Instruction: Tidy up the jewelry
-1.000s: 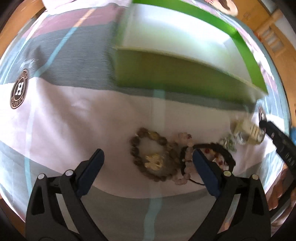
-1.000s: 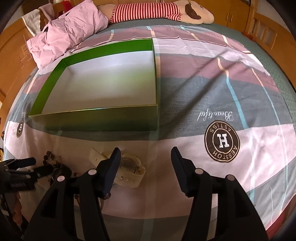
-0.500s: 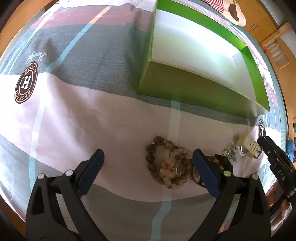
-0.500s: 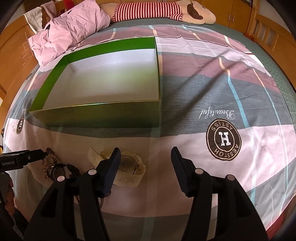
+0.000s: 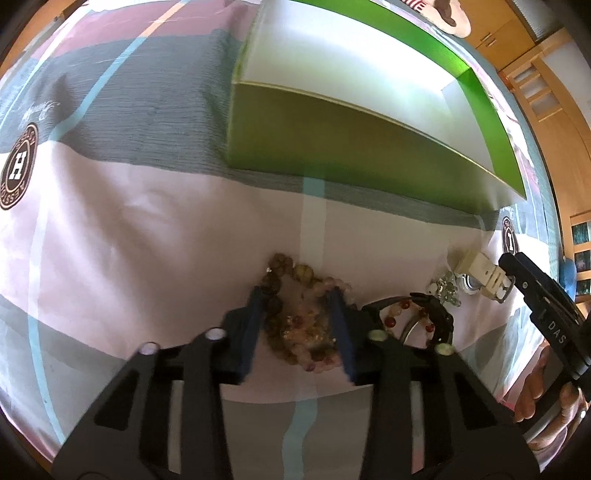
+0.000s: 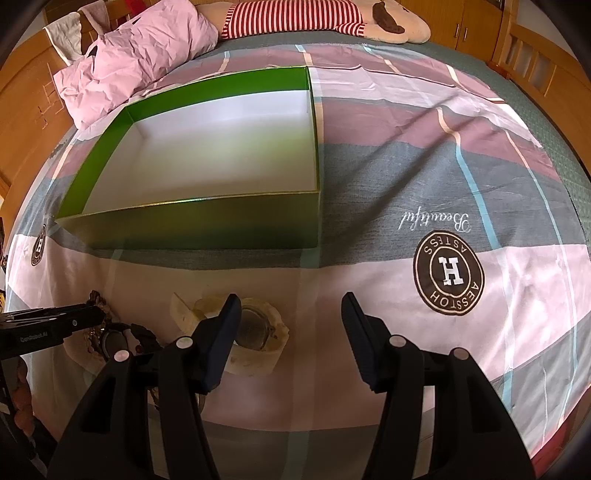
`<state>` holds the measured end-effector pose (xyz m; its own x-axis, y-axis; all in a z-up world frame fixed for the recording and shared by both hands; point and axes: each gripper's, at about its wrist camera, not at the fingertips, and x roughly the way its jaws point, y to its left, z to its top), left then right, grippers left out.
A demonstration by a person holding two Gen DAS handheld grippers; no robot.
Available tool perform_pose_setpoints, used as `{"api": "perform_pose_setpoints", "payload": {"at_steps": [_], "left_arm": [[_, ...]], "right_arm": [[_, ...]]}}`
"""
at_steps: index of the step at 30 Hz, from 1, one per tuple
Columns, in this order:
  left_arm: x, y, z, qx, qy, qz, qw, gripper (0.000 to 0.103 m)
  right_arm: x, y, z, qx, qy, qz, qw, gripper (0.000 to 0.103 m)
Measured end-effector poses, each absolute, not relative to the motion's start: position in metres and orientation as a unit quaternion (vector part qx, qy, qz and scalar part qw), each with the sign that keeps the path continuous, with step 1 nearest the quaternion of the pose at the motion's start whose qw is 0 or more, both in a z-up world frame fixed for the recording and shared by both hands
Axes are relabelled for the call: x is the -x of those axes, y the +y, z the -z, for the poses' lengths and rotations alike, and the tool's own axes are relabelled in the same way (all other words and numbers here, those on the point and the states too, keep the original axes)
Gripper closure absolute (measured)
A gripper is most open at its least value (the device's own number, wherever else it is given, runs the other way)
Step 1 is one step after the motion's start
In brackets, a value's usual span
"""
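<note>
Left gripper (image 5: 299, 295) jaws are closing around the heap of bead bracelets (image 5: 301, 325): brown beads against the left pad, pink ones against the right, heap between the pads. Cannot tell if the pads already press on it, frame is motion-blurred there.

Right gripper (image 6: 291, 310) jaws stand apart with nothing between them. It hovers over the bed, its left finger over the edge of a cream watch (image 6: 255, 328) that lies flat on the bedsheet (image 6: 406, 177).

In the left wrist view, just right of the bead heap: a black band with red beads (image 5: 424, 317), a small silvery piece (image 5: 445, 291), then the cream watch strap.

Green box (image 6: 207, 221), white inside, open top, sits on the bed beyond the jewelry, well apart from it.

Readable text:
- bedsheet round brown badge (image 6: 448, 266), seen upside down: big "H", "AESSTOH" on the rim, script "Beautiful" beside it
- right gripper finger in left view: "DAS"
- left gripper finger in right view: small white lettering, too small to read

Pink pillow (image 6: 140, 55) and a striped plush toy (image 6: 321, 18) at the far end of the bed.
</note>
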<state>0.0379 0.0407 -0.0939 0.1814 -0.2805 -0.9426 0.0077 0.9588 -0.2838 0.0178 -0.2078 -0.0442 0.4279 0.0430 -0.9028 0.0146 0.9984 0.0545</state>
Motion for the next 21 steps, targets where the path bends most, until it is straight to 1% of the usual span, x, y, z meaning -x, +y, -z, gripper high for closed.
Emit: {"api": "perform_pose_setpoints", "payload": {"at_steps": [1, 2, 5, 10, 15, 21], "left_arm": [[-0.038, 0.040, 0.094, 0.109, 0.632, 0.096, 0.761, 0.081], [-0.038, 0.040, 0.094, 0.111, 0.633, 0.098, 0.760, 0.090], [-0.038, 0.044, 0.090, 0.135, 0.628, 0.106, 0.759, 0.096], [-0.041, 0.055, 0.075, 0.158, 0.601, 0.105, 0.776, 0.095], [-0.044, 0.076, 0.063, 0.156, 0.570, 0.054, 0.805, 0.096], [-0.041, 0.082, 0.046, 0.177, 0.542, 0.087, 0.817, 0.096]], "right_arm": [[-0.018, -0.208, 0.044, -0.026, 0.535, -0.008, 0.845, 0.045], [-0.018, -0.208, 0.044, -0.027, 0.535, -0.008, 0.845, 0.045], [-0.018, -0.210, 0.043, -0.029, 0.533, -0.006, 0.846, 0.045], [-0.017, -0.216, 0.040, -0.034, 0.529, -0.001, 0.848, 0.045], [-0.016, -0.218, 0.040, -0.036, 0.529, 0.000, 0.848, 0.045], [-0.016, -0.217, 0.041, -0.035, 0.529, -0.001, 0.848, 0.045]]}}
